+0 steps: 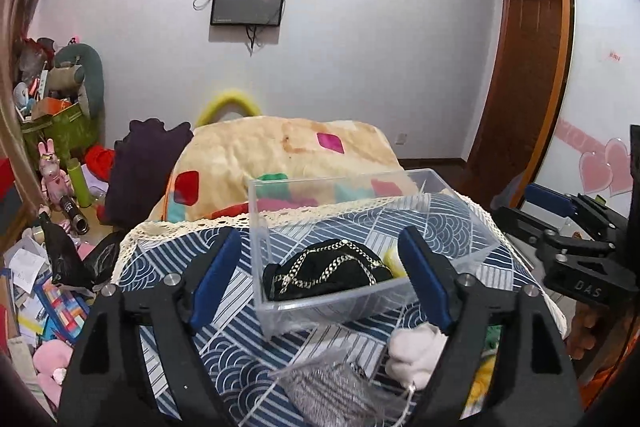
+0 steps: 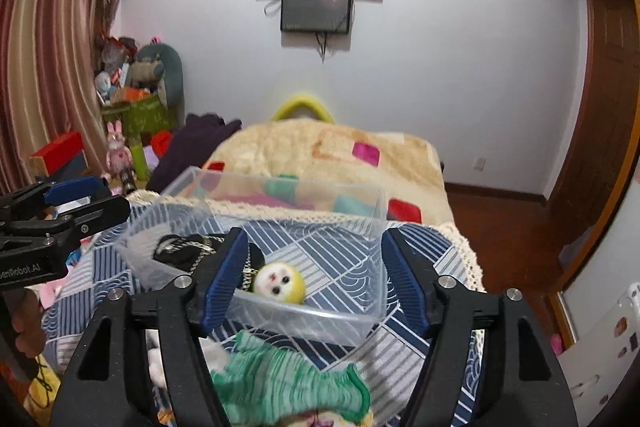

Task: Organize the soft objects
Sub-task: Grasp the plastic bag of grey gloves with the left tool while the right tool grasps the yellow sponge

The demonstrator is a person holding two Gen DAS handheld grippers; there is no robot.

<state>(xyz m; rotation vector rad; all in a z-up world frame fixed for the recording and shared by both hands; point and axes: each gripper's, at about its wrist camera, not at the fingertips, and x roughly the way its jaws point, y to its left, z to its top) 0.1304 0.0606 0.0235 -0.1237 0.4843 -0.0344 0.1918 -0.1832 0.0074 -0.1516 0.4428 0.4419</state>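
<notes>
Left gripper [image 1: 320, 259]: jaws spread wide, holding nothing; it hangs over the near edge of the clear box [image 1: 256, 227], with a grey knitted piece [image 1: 328, 387] and a white plush [image 1: 416, 347] lying below it on the patterned cloth [image 1: 168, 275]

Right gripper [image 2: 312, 267]: jaws also wide and empty; a green ribbed sock [image 2: 288, 383] lies just under it, outside the box

Box contents: 2 items already in, a black pouch with a chain [image 1: 328, 275] and a small yellow-and-white plush face [image 2: 280, 285]

Step in hand, as I judge it: picking the next soft item off the cloth to drop in the box

Doing it well: lower straight onto the bulk of the sock, not its frilled edge; close gently until the fabric bunches; lift clear of the near wall before crossing; release over the bare floor of the box, beside the plush

Risk: the light box may slide if a jaw knocks its rim
</notes>
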